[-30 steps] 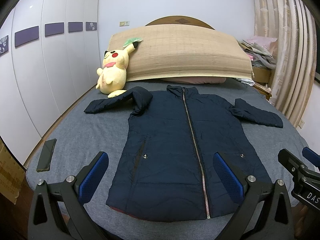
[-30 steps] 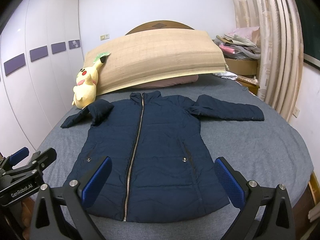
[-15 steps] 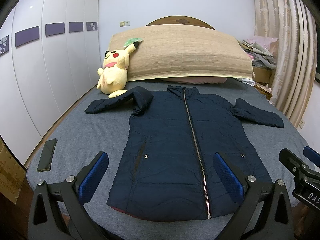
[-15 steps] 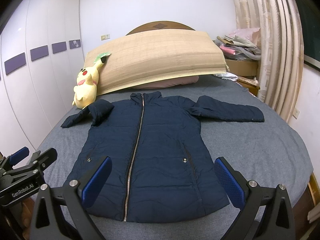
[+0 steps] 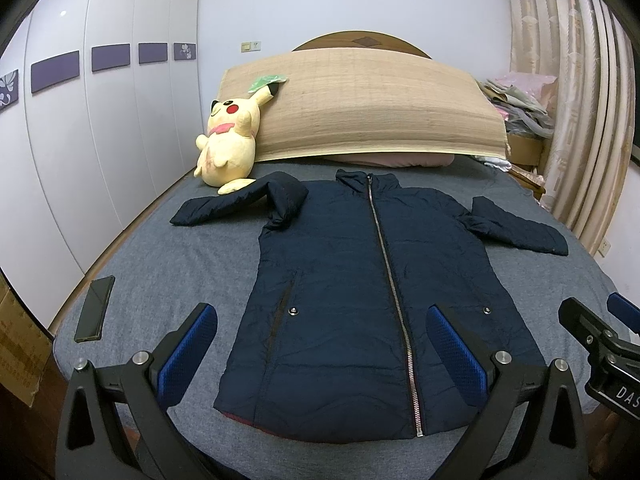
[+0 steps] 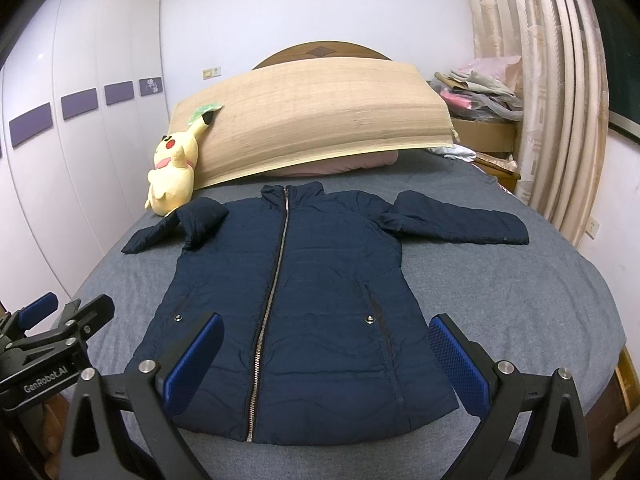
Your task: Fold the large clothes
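Nothing moved over the last second: navy jacket [image 5: 360, 280] flat, zipped, face up mid-bed [image 5: 160, 260], untouched, so folding not yet begun. Left gripper [image 5: 320, 348] and right gripper [image 6: 326, 354] both spread wide, empty, hovering short of the hem. Left sleeve [image 5: 240, 204] bunched near shoulder; back hidden.

pink pillow [image 5: 394, 159] mostly under straw mat [image 5: 360, 104]

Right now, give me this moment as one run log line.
stage: pre-fold | jacket: flat on bed, zipped | left claw: open, empty | right claw: open, empty
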A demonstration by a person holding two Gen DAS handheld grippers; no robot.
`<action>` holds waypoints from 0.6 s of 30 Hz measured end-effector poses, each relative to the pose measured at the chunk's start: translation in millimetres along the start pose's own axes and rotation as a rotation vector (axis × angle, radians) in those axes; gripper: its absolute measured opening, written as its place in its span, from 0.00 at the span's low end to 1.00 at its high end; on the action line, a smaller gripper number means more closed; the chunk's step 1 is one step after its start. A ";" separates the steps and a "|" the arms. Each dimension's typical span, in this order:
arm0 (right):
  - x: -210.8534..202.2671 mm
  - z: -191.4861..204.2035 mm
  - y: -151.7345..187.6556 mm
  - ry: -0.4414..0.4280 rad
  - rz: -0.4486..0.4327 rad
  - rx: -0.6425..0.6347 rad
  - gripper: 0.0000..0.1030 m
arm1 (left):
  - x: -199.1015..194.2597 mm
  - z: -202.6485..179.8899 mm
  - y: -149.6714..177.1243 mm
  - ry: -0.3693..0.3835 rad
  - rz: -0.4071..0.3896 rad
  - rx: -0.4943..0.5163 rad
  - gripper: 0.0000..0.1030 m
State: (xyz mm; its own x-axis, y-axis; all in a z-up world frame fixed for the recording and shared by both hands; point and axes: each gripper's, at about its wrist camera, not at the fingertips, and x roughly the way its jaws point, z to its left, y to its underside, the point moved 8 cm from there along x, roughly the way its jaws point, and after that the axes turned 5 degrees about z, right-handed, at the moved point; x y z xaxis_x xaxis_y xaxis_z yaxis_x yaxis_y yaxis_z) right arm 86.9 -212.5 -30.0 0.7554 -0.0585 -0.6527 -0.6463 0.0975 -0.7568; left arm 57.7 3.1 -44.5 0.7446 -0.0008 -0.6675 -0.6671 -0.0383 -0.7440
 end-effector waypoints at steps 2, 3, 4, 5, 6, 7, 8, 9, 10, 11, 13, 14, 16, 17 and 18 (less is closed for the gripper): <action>-0.2 0.1 0.1 0.000 -0.001 0.000 1.00 | 0.1 0.0 0.0 0.001 0.001 0.001 1.00; -0.1 0.2 -0.1 0.000 -0.001 0.000 1.00 | 0.2 0.4 0.1 0.000 0.001 0.001 1.00; -0.1 0.3 -0.1 -0.001 0.000 -0.001 1.00 | 0.3 0.8 0.1 0.000 0.001 0.001 1.00; -0.2 0.4 -0.2 0.000 -0.001 -0.002 1.00 | 0.4 0.7 -0.3 0.000 0.001 0.001 1.00; 0.6 0.2 -0.2 0.001 -0.001 -0.001 1.00 | 0.6 1.2 -0.3 -0.001 0.000 0.000 1.00; 0.8 0.9 -0.4 0.001 -0.001 -0.003 1.00 | 0.6 1.0 -0.3 -0.001 0.001 0.001 1.00; 0.5 0.8 -0.3 0.001 -0.001 -0.003 1.00 | 0.7 0.8 -0.4 -0.001 0.001 0.001 1.00; 0.1 0.7 -0.3 0.001 -0.001 -0.002 1.00 | 0.6 1.0 -0.3 -0.001 0.001 0.000 1.00; 0.8 1.0 -0.6 0.001 -0.001 -0.002 1.00 | 0.7 0.9 -0.3 -0.001 0.000 -0.001 1.00; 0.4 1.0 -0.5 0.001 -0.001 -0.002 1.00 | 0.9 0.7 -0.4 -0.001 0.000 0.000 1.00; 0.9 0.9 -0.5 0.001 0.000 -0.002 1.00 | 1.6 1.0 0.0 -0.001 0.001 0.002 1.00; 0.3 0.9 -0.2 0.001 0.002 -0.002 1.00 | 2.0 1.3 0.4 -0.001 0.001 0.001 1.00; 0.2 2.2 0.3 0.001 0.003 -0.004 1.00 | 2.2 1.6 0.4 -0.001 0.003 0.001 1.00; 0.2 2.2 0.2 0.001 0.002 -0.004 1.00 | 2.1 1.8 0.1 -0.002 0.002 0.001 1.00; 0.2 2.2 0.2 0.001 0.001 -0.004 1.00 | 2.0 2.3 -0.4 -0.002 0.001 0.001 1.00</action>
State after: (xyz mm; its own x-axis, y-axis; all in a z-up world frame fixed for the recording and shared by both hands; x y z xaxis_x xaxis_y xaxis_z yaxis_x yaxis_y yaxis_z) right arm 87.2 -210.4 -30.2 0.7547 -0.0596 -0.6533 -0.6474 0.0935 -0.7564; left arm 59.4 5.3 -45.6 0.7438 0.0015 -0.6684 -0.6679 -0.0369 -0.7434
